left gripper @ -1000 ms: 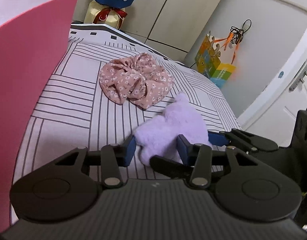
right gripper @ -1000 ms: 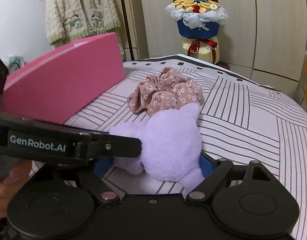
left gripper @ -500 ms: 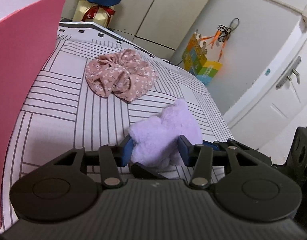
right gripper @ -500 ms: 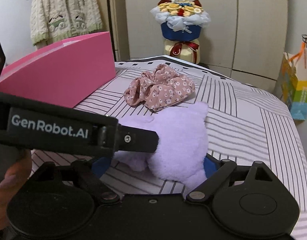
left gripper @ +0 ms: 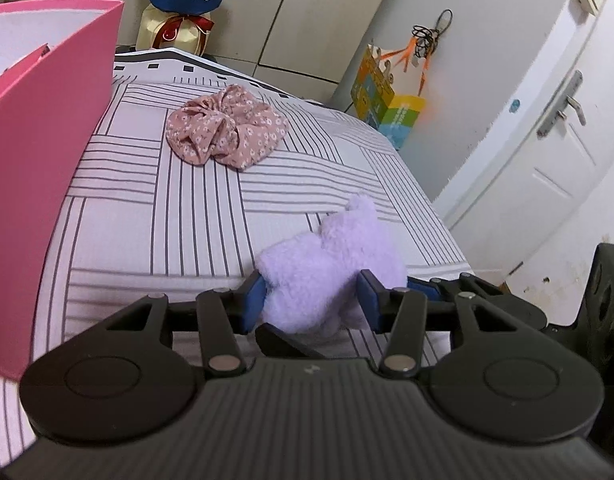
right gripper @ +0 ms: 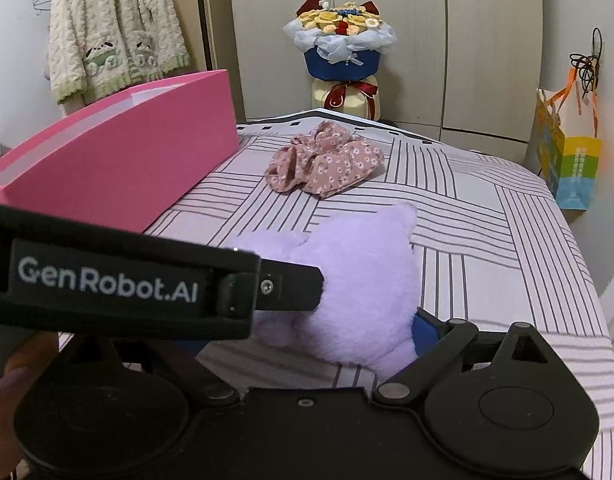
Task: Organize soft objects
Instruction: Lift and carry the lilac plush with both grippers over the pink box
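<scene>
Both hand-held grippers grip the same purple plush toy (left gripper: 327, 276) at the near edge of the striped bed (left gripper: 147, 216). The left hand-held gripper (left gripper: 311, 300) pinches it between its blue pads (left gripper: 253, 300); the right hand-held gripper (right gripper: 347, 336) clamps it too — one blue pad shows at the toy's right side, the other is hidden behind the left tool's black body, which reads "GenRobot.AI" (right gripper: 107, 280) in white. Ahead of both grippers a pink floral scrunchie (left gripper: 225, 132) lies on the bed, apart from the toy. To their left stands an open pink box (right gripper: 123, 160). Beyond the bed — a flower bouquet (right gripper: 341, 36).
</scene>
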Demonstrator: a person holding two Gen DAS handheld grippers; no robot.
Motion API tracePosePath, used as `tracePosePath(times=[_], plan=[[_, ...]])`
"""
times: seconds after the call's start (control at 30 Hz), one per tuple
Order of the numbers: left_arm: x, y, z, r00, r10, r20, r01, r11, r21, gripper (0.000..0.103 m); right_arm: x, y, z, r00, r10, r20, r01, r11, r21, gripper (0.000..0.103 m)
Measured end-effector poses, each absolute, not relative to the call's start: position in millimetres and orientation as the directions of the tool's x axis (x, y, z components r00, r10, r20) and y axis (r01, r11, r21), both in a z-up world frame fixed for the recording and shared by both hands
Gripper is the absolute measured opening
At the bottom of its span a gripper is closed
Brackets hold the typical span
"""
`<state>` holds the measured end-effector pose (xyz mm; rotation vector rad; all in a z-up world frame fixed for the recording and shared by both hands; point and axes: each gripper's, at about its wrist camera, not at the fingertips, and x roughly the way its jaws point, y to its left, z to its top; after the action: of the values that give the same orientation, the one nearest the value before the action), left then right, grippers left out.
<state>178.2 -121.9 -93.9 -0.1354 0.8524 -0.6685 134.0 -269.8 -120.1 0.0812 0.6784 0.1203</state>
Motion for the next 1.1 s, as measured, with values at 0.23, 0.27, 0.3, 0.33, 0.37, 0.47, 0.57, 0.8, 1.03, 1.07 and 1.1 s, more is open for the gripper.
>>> tracePosePath(times=[0.23, 0.27, 0.3, 0.33, 0.37, 0.47, 0.57, 0.8, 1.03, 1.07, 1.1], plan=[[154, -111, -83, 0.445, -0.588, -0.675, 0.503, 0.788, -0.355, 0.048, 108, -256, -112, 0.758, 0.13, -0.639, -0.076, 0.991, 0.111, 0.098], [151, -109, -82, 0.442, -0.59, -0.676, 0.504, 0.787, -0.356, 0.048, 103, -253, -111, 0.759, 0.127, -0.639, -0.078, 0.992, 0.104, 0.098], [147, -106, -79, 0.44, -0.593, -0.674, 0.507, 0.784, -0.358, 0.048, 99, -251, -109, 0.761, 0.126, -0.637, -0.079, 0.992, 0.101, 0.098], [144, -104, -77, 0.44, -0.595, -0.673, 0.511, 0.782, -0.357, 0.048, 95, -250, -107, 0.763, 0.126, -0.634, -0.081, 0.992, 0.1, 0.098], [140, -103, -75, 0.441, -0.596, -0.671, 0.516, 0.78, -0.355, 0.048, 92, -249, -105, 0.765, 0.128, -0.631, -0.083, 0.991, 0.101, 0.098], [129, -96, -67, 0.442, -0.605, -0.662, 0.531, 0.771, -0.351, 0.048, 81, -244, -98, 0.773, 0.132, -0.621, -0.092, 0.991, 0.096, 0.097], [118, -86, -58, 0.448, -0.612, -0.651, 0.542, 0.766, -0.347, 0.048, 69, -238, -88, 0.779, 0.145, -0.61, -0.119, 0.989, 0.084, 0.097], [93, -56, -28, 0.485, -0.635, -0.601, 0.56, 0.754, -0.344, 0.048, 43, -215, -58, 0.786, 0.178, -0.593, -0.205, 0.979, 0.022, 0.097], [79, -26, -1, 0.546, -0.631, -0.551, 0.561, 0.764, -0.318, 0.048, 32, -193, -26, 0.807, 0.243, -0.538, -0.279, 0.96, 0.016, 0.097], [78, -21, 3, 0.56, -0.626, -0.543, 0.56, 0.769, -0.308, 0.048, 33, -188, -23, 0.811, 0.247, -0.53, -0.288, 0.958, 0.005, 0.097], [77, -17, 7, 0.579, -0.618, -0.532, 0.557, 0.776, -0.295, 0.048, 34, -183, -18, 0.816, 0.252, -0.52, -0.298, 0.955, -0.005, 0.097]])
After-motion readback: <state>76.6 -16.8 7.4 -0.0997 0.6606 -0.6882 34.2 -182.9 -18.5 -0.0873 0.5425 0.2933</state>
